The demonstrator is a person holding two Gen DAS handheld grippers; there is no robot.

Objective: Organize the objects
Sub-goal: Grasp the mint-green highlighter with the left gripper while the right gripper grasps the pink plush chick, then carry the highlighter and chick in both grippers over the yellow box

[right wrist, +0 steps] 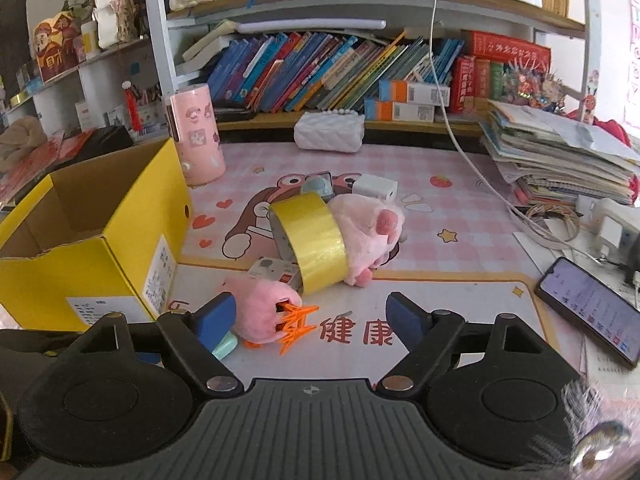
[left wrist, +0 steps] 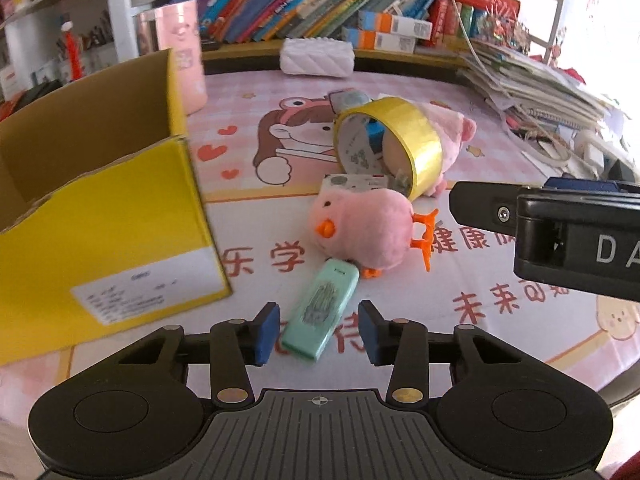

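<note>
A mint green eraser case (left wrist: pixel 318 312) lies on the pink desk mat, its near end between the fingers of my open left gripper (left wrist: pixel 319 330). Behind it lies a pink chick plush (left wrist: pixel 362 226) with orange feet, then a small white box (left wrist: pixel 356 181), a yellow tape roll (left wrist: pixel 394 146) and a pink pig plush (left wrist: pixel 452 132). An open yellow cardboard box (left wrist: pixel 100 216) stands to the left. My right gripper (right wrist: pixel 310 318) is open and empty, just in front of the chick plush (right wrist: pixel 260 308). The tape roll (right wrist: pixel 314 236) and the pig plush (right wrist: pixel 368 228) lie beyond.
A pink tumbler (right wrist: pixel 196 136) and a white quilted pouch (right wrist: pixel 330 132) stand at the back before a bookshelf (right wrist: pixel 340 68). A paper stack (right wrist: pixel 560 152), a white cable (right wrist: pixel 480 168), chargers and a phone (right wrist: pixel 592 312) are on the right. A white adapter (right wrist: pixel 374 186) lies behind the pig.
</note>
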